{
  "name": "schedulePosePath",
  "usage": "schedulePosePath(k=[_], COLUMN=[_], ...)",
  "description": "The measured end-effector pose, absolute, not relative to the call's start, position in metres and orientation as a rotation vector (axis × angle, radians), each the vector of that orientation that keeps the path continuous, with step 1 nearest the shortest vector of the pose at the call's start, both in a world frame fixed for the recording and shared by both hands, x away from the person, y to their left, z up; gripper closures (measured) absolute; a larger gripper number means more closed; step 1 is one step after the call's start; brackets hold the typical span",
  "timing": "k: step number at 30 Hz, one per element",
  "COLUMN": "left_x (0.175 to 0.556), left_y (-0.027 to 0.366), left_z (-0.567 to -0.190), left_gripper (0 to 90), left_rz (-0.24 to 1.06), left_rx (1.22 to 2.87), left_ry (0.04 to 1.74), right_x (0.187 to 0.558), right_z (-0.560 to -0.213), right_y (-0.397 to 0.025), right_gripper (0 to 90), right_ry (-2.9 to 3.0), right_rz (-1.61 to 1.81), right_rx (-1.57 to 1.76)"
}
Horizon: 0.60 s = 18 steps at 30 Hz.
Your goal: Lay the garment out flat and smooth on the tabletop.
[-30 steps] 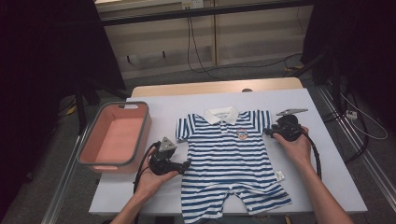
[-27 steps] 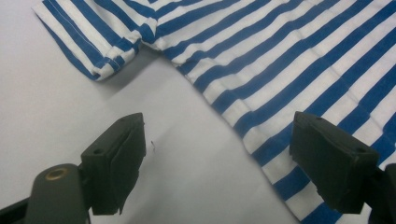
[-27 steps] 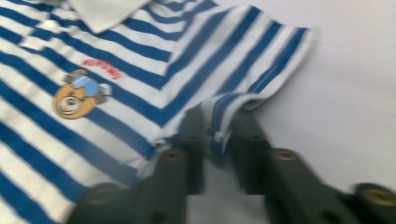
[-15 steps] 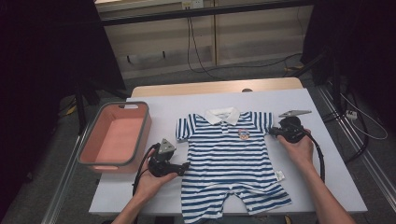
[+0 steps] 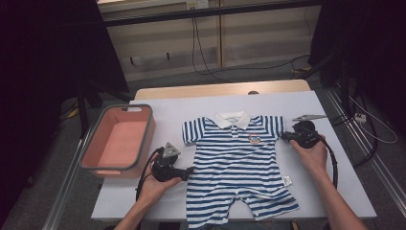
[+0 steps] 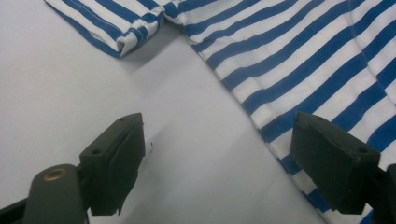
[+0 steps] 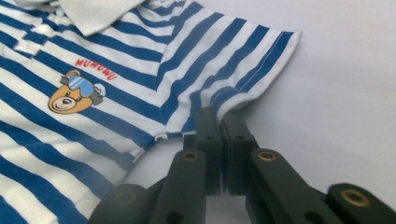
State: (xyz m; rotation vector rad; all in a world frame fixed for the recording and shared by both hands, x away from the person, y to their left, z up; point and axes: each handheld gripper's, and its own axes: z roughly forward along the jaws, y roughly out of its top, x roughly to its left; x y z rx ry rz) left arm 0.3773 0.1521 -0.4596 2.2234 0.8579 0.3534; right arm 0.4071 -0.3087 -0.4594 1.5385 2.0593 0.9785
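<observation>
White and bare at its edges, the surface point(image 5: 201, 108) carried a blue-and-white striped baby romper point(image 5: 237, 163) spread flat near its middle, collar toward the far edge. A pink tray point(image 5: 117, 143) hung over the left edge. The left tongs point(image 5: 190, 170) stood wide open just beside the romper's left side, one jaw over the cloth, one over the bare surface. The right tongs point(image 5: 283, 135) were closed, pinching the romper's right sleeve point(image 7: 243, 70) at its underarm seam.

Romper point(image 5: 239, 163) soft striped knit cloth; table point(image 5: 191, 108) smooth matt; bin point(image 5: 119, 143) matt plastic
</observation>
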Motion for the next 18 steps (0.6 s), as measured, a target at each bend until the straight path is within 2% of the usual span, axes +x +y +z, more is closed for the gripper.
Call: schedulePosePath(k=[3,7,15,18], left_x=[0.377,0.378,0.378,0.378], left_y=[0.151,0.153,0.158,0.158], left_z=[-0.460,-0.458,-0.456,-0.456], left_gripper=[17.2,15.8,13.6,13.0], left_rz=[0.355,0.356,0.365,0.362], left_rx=[2.217,2.205,2.177,2.173], left_ry=[0.859,0.862,0.883,0.890], right_x=[0.409,0.404,0.388,0.387], right_z=[-0.460,-0.462,-0.457,-0.456], right_y=[-0.306,-0.305,-0.307,-0.306], right_gripper=[69.1,55.1,38.9,36.0], right_ry=[2.078,2.081,2.059,2.056], right_rz=[0.939,0.977,1.074,1.083], right_rx=[1.539,1.534,1.483,1.480])
